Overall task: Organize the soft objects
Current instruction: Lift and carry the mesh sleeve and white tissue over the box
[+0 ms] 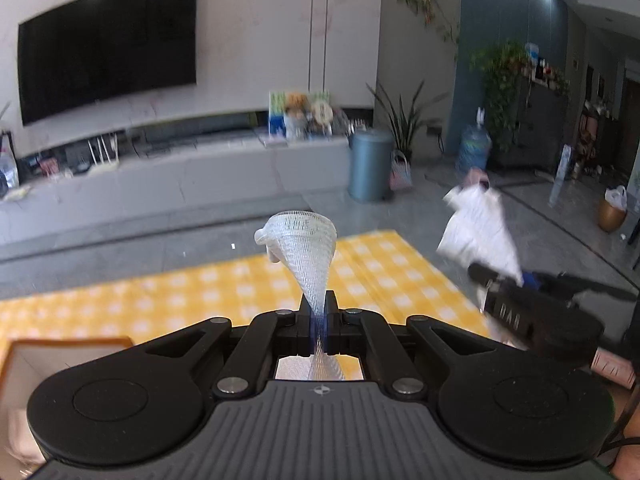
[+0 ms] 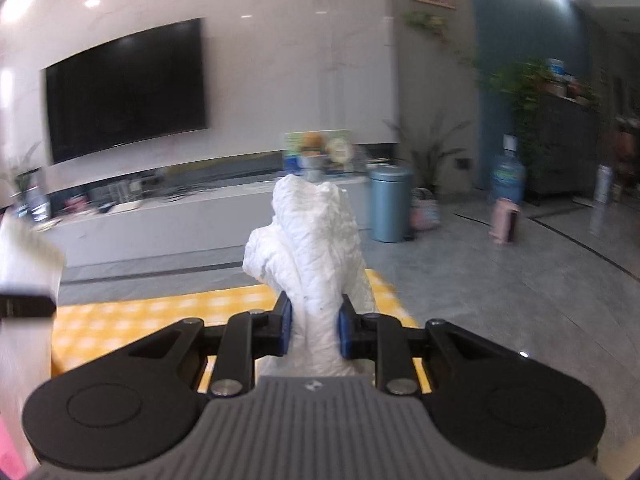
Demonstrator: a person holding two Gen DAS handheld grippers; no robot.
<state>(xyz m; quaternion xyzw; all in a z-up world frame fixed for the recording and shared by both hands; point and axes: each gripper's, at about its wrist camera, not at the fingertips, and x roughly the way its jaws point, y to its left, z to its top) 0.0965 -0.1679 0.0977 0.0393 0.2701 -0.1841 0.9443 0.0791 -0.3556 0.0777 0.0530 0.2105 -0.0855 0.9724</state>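
Two grippers are holding soft things up over a yellow checked cloth (image 1: 160, 300). At the lower centre of the left wrist frame, the left gripper (image 1: 319, 314) is squeezing a white mesh (image 1: 302, 254), its jaws nearly closed on the thin neck while the top is flaring out above the fingers. At the lower centre of the right wrist frame, the right gripper (image 2: 315, 330) is clamping a crumpled white cloth (image 2: 316, 248), its jaws partly open around the thick bunch. That cloth (image 1: 482, 230) and gripper (image 1: 516, 312) are also showing, blurred, at right in the left frame. A TV (image 2: 128, 88) is hanging at upper left, a blue bin (image 2: 390, 202) standing right of centre.
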